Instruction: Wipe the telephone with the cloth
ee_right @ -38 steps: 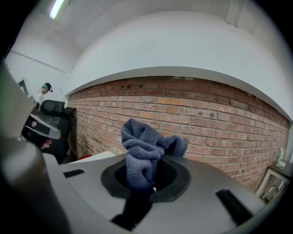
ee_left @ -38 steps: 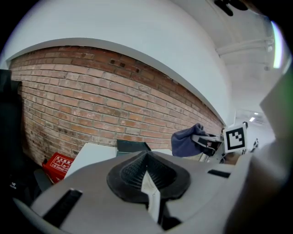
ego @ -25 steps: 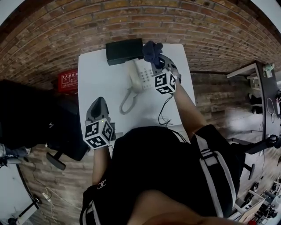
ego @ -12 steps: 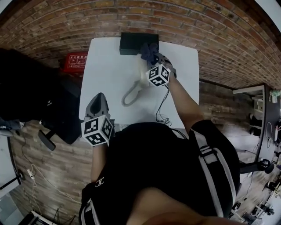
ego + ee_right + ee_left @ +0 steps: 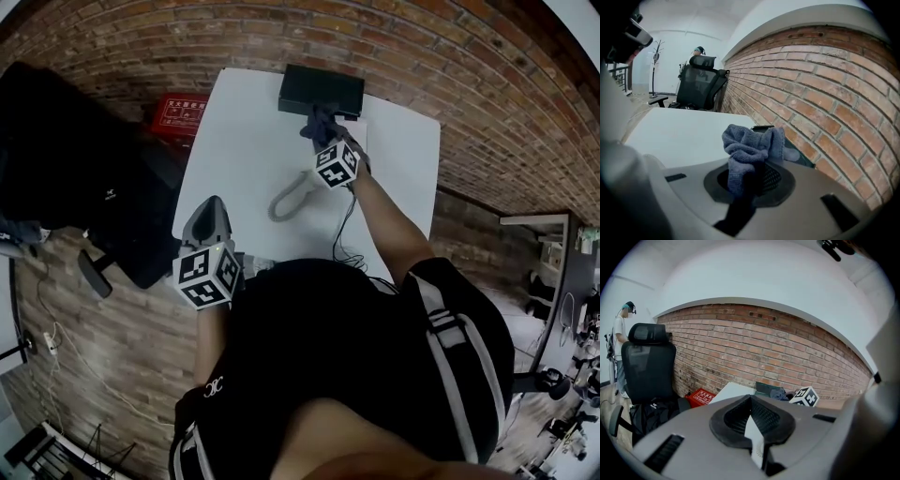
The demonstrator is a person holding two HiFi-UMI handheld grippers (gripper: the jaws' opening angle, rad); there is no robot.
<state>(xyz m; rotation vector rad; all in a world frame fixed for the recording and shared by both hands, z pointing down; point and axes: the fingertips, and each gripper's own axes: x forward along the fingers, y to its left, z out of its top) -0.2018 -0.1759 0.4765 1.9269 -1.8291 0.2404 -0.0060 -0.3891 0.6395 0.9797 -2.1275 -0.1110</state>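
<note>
The white telephone [image 5: 298, 185] lies on the white table [image 5: 244, 141], mostly hidden under my right gripper; its handset and looped cord show at the near left. My right gripper [image 5: 323, 133] is shut on a bunched blue cloth [image 5: 317, 120], which rests over the telephone's far end, just in front of a black box [image 5: 321, 91]. In the right gripper view the cloth [image 5: 752, 147] bulges up out of the gripper [image 5: 751, 172]. My left gripper [image 5: 210, 214] hovers at the table's near left edge, shut with nothing held; its own view shows the jaws [image 5: 751, 401] closed.
A black office chair [image 5: 84, 178] stands left of the table. A red box [image 5: 183, 112] sits on the floor by the brick wall [image 5: 450, 84]. Thin black cables [image 5: 342, 239] trail over the table's near edge. A person [image 5: 621, 333] stands far off.
My right gripper has carried the cloth leftward, from beside the black box to just in front of it. The head view has shifted. The left gripper has stayed where it was.
</note>
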